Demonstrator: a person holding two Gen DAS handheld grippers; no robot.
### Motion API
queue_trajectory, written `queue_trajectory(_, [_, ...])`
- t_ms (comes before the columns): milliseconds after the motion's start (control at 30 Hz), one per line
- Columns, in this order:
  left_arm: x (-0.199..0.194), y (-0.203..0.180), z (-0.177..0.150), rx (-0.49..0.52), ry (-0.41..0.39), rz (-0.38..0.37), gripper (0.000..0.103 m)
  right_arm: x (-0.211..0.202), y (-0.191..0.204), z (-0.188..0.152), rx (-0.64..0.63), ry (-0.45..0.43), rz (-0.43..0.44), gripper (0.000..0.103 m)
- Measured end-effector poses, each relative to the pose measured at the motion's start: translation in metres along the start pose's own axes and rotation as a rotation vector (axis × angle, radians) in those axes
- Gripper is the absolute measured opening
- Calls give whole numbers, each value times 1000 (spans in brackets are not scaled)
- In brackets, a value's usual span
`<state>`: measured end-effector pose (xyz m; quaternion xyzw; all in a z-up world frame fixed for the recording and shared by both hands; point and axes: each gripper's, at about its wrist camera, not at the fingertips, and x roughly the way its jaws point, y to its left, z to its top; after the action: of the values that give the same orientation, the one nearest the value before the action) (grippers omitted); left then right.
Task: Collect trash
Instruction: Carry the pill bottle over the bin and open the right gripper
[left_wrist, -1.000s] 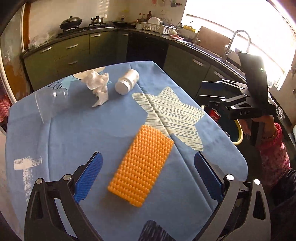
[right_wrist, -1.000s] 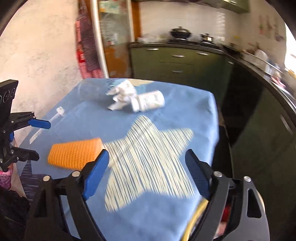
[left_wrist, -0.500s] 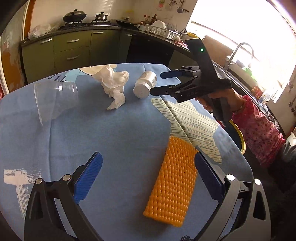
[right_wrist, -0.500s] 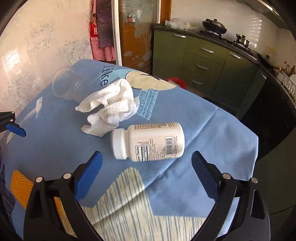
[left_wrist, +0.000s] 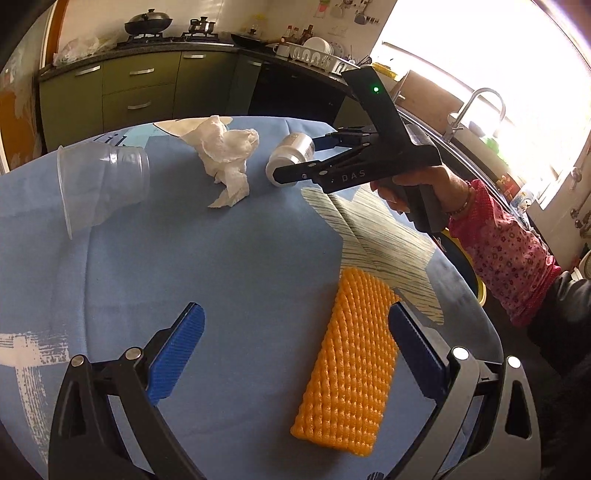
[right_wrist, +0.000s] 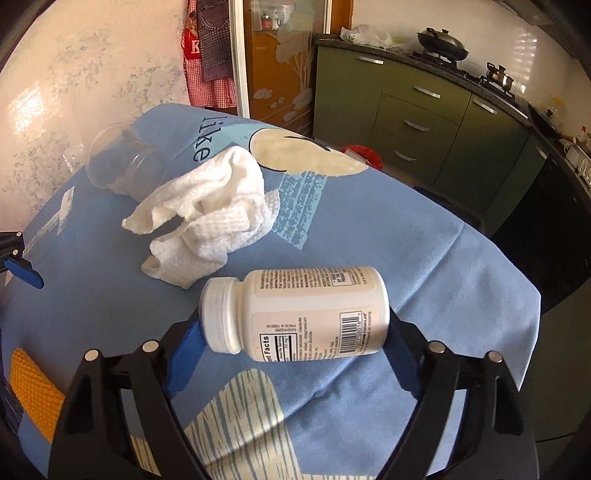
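A white pill bottle (right_wrist: 295, 314) lies on its side on the blue tablecloth (right_wrist: 92, 306), between the open jaws of my right gripper (right_wrist: 295, 347); contact is unclear. It also shows in the left wrist view (left_wrist: 290, 157) with the right gripper (left_wrist: 314, 157) around it. A crumpled white paper towel (right_wrist: 207, 225) (left_wrist: 227, 162) and a clear plastic cup (right_wrist: 122, 166) (left_wrist: 99, 181) lie beyond. My left gripper (left_wrist: 295, 339) is open above the cloth, with an orange foam net sleeve (left_wrist: 351, 362) by its right finger.
A yellow-rimmed bin (left_wrist: 465, 266) stands beside the table's right edge, below the person's sleeve. Green kitchen cabinets (right_wrist: 424, 110) and a counter with a sink tap (left_wrist: 476, 107) surround the table.
My right gripper has moved forward and down so the pill bottle now sits between its fingers. The left gripper has barely moved.
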<state>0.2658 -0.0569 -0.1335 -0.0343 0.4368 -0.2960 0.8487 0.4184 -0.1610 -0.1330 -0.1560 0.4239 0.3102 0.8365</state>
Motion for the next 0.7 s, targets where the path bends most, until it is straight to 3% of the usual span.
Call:
queue_trajectory(200, [0, 1, 1, -7, -4, -12, 98, -18, 7, -7, 29, -18, -21, 80])
queue_trajectory(400, [2, -3, -1, 8, -1, -16, 98, -65, 16, -31, 84, -34, -65, 80])
queue_trajectory(700, [0, -24, -6, 59, -9, -53, 98, -173, 17, -131, 291, -19, -246, 81])
